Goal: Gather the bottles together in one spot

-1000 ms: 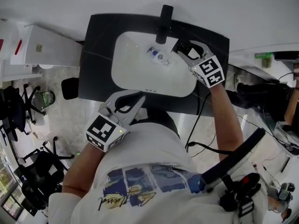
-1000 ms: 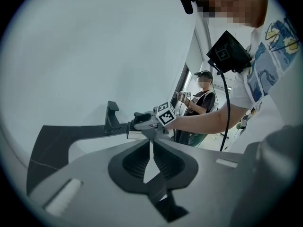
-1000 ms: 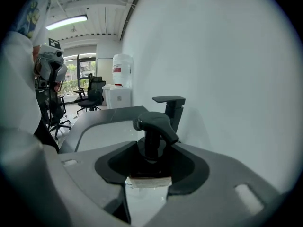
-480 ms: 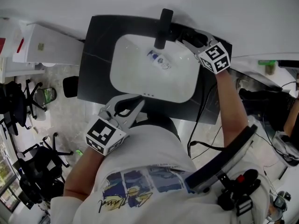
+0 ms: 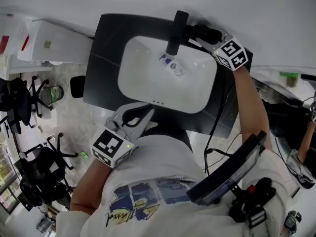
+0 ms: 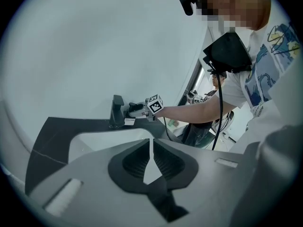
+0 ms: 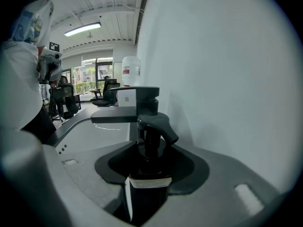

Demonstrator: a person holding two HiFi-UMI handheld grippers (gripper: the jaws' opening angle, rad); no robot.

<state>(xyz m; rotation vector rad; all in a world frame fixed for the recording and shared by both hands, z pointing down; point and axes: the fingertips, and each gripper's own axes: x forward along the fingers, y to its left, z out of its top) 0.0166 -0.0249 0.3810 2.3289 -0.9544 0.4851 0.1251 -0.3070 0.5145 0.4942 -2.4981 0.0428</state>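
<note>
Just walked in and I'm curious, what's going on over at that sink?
A person is working at a sink with a handheld gripper in each hand. The right gripper has its fingers closed on a dark pump bottle at the back of the counter, beside the faucet. A small bottle with a blue label lies in the basin. The left gripper is shut and empty, near the counter's front edge.

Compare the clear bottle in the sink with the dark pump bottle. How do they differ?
The clear bottle is see-through with blue on it, while the pump bottle is dark with a pale label. The clear bottle lies on its side, the pump bottle stands upright. The clear bottle rests free in the sink, but the pump bottle is clamped in the right gripper beside the faucet. Both are bottles to gather.
</note>
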